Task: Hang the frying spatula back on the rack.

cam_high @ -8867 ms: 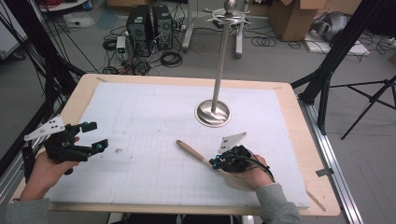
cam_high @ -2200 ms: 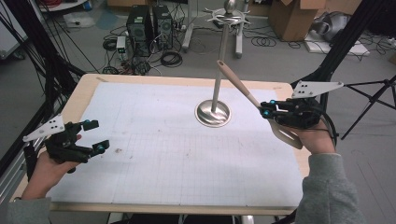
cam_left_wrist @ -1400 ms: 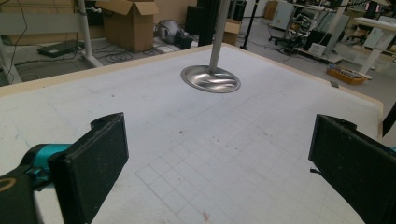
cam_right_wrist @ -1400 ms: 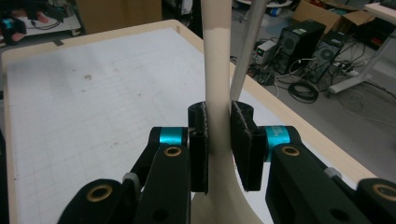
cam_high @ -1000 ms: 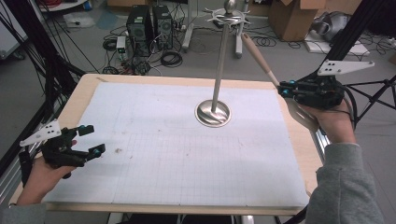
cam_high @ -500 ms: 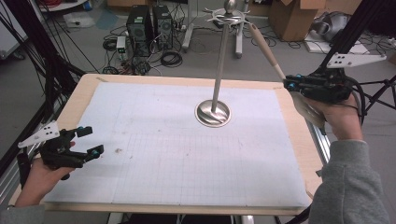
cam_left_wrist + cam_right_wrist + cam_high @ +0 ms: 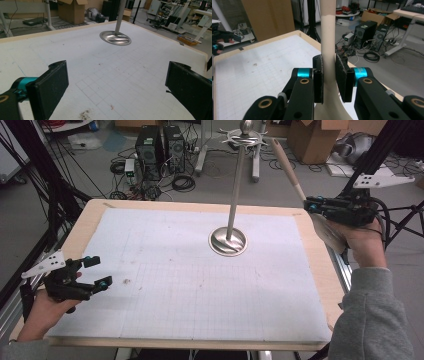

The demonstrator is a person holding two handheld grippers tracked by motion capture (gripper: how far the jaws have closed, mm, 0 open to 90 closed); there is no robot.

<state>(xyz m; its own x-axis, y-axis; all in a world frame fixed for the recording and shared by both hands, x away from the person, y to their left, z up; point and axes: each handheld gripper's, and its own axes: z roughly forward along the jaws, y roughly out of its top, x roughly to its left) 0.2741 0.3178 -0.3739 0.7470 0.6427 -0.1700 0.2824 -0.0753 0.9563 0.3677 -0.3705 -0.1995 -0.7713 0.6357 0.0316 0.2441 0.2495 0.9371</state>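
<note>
Spatula [image 7: 292,180] has come up off the tabletop and is now past its far right corner, my right gripper [image 7: 320,206] clamped on the handle, tip nearing the stand's [image 7: 235,195] top hooks, probably for hanging. Left gripper [image 7: 95,272] idles open.

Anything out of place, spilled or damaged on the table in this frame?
Only small dark crumbs or stains on the white grid mat, near the open left gripper. The metal stand is upright; the right gripper grips the wooden spoon.
</note>
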